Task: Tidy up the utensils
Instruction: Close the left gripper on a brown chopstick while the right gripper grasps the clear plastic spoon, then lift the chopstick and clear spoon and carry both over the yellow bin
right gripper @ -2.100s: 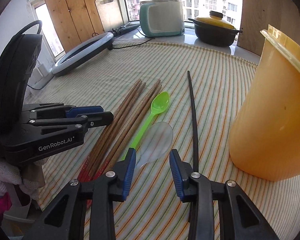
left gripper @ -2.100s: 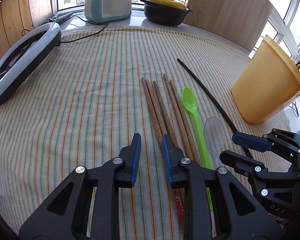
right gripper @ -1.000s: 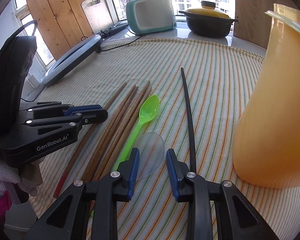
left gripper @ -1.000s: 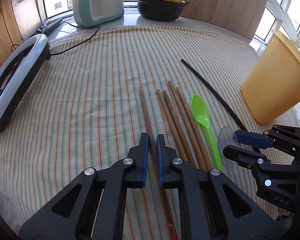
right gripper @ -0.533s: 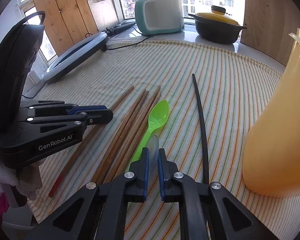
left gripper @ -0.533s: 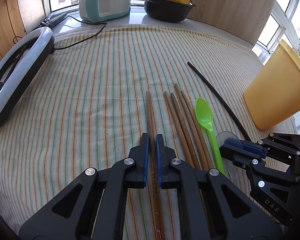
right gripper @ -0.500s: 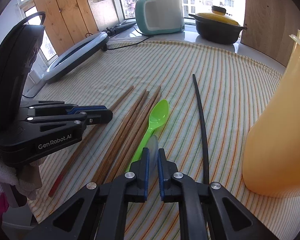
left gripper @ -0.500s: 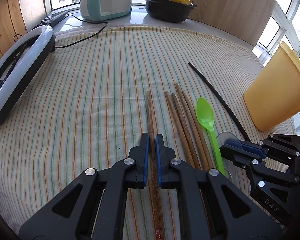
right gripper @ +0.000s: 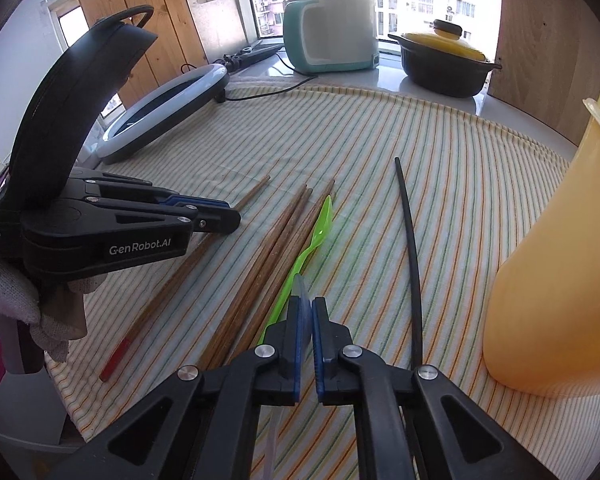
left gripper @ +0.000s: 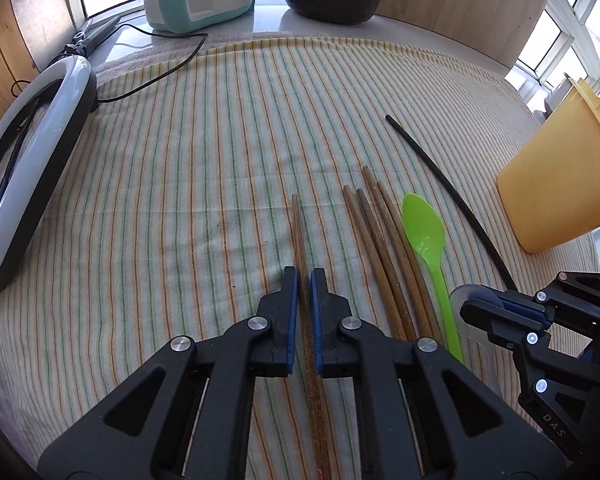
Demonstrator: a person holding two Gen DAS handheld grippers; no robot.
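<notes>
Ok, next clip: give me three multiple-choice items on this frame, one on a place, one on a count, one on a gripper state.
1. Where does the bright green plastic spoon lie?
A. inside the orange plastic tub
B. on the striped cloth, between the loose brown wooden chopsticks and the thin black stick
C. on the white ring light

2. How many brown wooden chopsticks lie loose beside the green spoon, not gripped?
A. two
B. four
C. seven

3. What is the right gripper doing?
A. wide open above the cloth
B. shut on the clear plastic spoon
C. shut on the black stick

Answers:
1 B: the spoon rests on the striped cloth, with the loose chopsticks on its left and the black stick on its right.
2 B: four tips show in the left wrist view.
3 B: the clear plastic spoon sits edge-on between the nearly closed jaws.
</notes>
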